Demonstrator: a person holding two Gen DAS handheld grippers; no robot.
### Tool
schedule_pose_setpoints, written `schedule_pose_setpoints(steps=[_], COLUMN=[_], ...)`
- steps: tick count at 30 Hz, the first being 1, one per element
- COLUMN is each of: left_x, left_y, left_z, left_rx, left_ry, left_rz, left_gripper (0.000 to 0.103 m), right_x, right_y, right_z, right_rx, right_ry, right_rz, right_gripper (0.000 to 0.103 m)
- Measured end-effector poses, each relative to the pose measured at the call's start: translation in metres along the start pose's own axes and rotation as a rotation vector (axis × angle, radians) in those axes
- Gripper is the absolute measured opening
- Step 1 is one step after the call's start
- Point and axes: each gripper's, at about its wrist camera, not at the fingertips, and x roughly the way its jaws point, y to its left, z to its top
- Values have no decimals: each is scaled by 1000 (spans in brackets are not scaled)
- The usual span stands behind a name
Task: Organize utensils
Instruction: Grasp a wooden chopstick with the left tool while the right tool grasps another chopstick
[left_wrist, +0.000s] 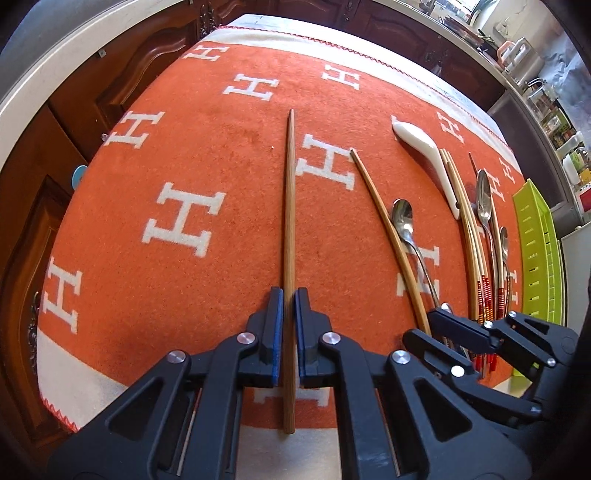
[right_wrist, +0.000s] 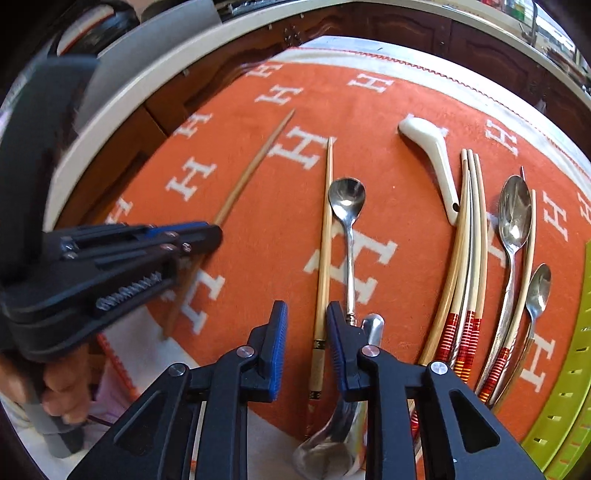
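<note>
A brown wooden chopstick (left_wrist: 289, 229) lies lengthwise on the orange cloth. My left gripper (left_wrist: 288, 295) straddles its near part, jaws a narrow gap apart on either side, not pressing it; this gripper also shows in the right wrist view (right_wrist: 207, 234). My right gripper (right_wrist: 306, 314) is open around a pale chopstick (right_wrist: 325, 236), with a small steel spoon (right_wrist: 347, 206) just right of it. A white ceramic spoon (right_wrist: 432, 155), a bundle of red-banded chopsticks (right_wrist: 469, 240) and two more steel spoons (right_wrist: 515, 218) lie further right.
An orange blanket with white H letters (left_wrist: 184, 221) covers the table. A lime-green slotted tray (left_wrist: 539, 258) stands at the right edge. A large steel spoon (right_wrist: 332, 443) lies under my right gripper. Dark wooden cabinets (left_wrist: 44, 221) surround the table.
</note>
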Motion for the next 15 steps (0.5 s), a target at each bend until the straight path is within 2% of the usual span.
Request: schedule_pose_setpoints(steps=[7,11,15], left_x=[0,-1,-1], left_y=[2,3,0], left_z=[-1,-1,-2], left_rx=[13,21,34], left_ry=[-6,-11,-23], left_rz=[-14,-19,-15], left_gripper=[4,4,4], right_x=[6,7,8], right_y=[19,24,25], right_z=[-8,-11,-11], right_rx=[-132,-158,-134], right_ry=[-69,-95,-102], right_rz=[-134,-142,-145], right_gripper=[21,9,6])
